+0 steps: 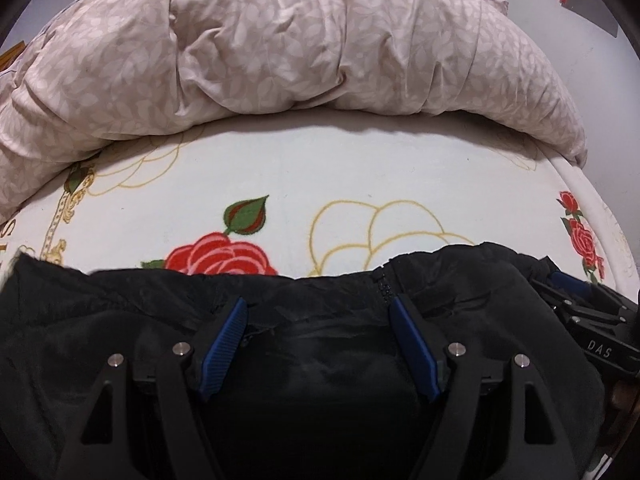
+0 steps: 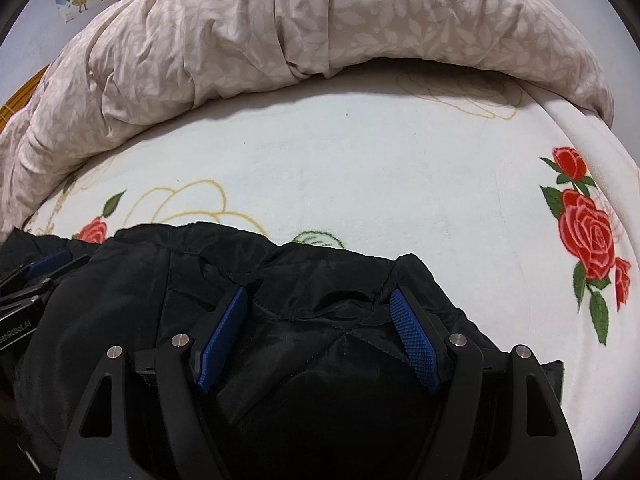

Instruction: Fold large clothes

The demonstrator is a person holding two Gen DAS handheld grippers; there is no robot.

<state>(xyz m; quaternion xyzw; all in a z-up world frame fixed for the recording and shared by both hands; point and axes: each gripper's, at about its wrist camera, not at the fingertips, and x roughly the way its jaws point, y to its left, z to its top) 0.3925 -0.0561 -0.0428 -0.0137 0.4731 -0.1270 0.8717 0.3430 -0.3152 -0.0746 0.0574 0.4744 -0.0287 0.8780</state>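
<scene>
A large black jacket (image 1: 320, 304) lies on the bed, filling the lower part of both views; it also shows in the right wrist view (image 2: 312, 280). A zipper (image 1: 385, 285) runs at its far edge. My left gripper (image 1: 318, 308) is open, its blue-padded fingers spread over the black fabric near that edge. My right gripper (image 2: 320, 300) is open too, fingers spread over a bunched part of the jacket. The right gripper shows at the right edge of the left wrist view (image 1: 580, 296), and the left gripper at the left edge of the right wrist view (image 2: 36, 276).
The bed sheet (image 1: 360, 168) is white with red roses and gold outlines. A rumpled beige leaf-pattern duvet (image 1: 280, 48) is heaped along the far side; it also shows in the right wrist view (image 2: 320, 20). The bed's edge (image 2: 592, 136) curves at right.
</scene>
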